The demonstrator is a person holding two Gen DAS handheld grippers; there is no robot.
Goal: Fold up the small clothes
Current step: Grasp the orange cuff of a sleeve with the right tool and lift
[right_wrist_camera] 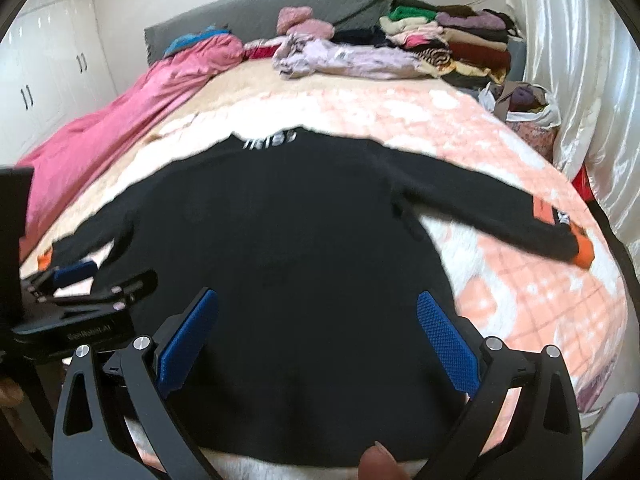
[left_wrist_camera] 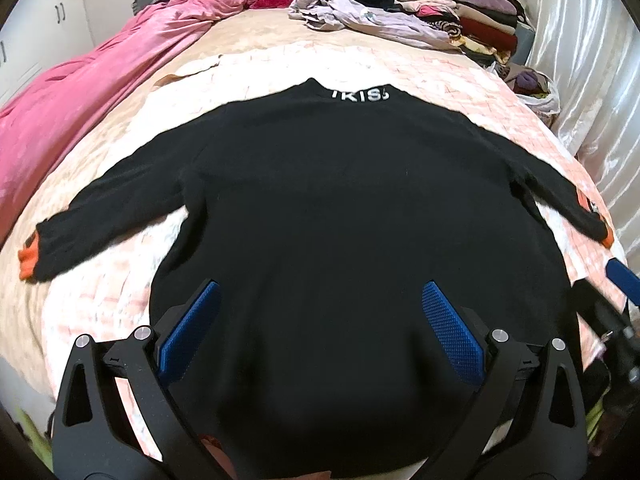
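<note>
A black sweater (left_wrist_camera: 340,200) with white lettering at the collar and orange cuffs lies flat on the bed, sleeves spread out to both sides. It also shows in the right wrist view (right_wrist_camera: 280,232). My left gripper (left_wrist_camera: 320,304) is open and empty, hovering over the sweater's lower hem. My right gripper (right_wrist_camera: 316,312) is open and empty over the hem too. The left gripper appears at the left edge of the right wrist view (right_wrist_camera: 80,280), and the right gripper's blue finger (left_wrist_camera: 624,280) shows at the right edge of the left wrist view.
The bed has a peach-and-white quilt (left_wrist_camera: 460,68). A pink blanket (left_wrist_camera: 100,76) lies along the left side. A lilac garment (left_wrist_camera: 360,16) and a stack of folded clothes (left_wrist_camera: 472,16) sit at the far end. A bag of clothes (right_wrist_camera: 528,108) and white curtain (right_wrist_camera: 592,80) are right.
</note>
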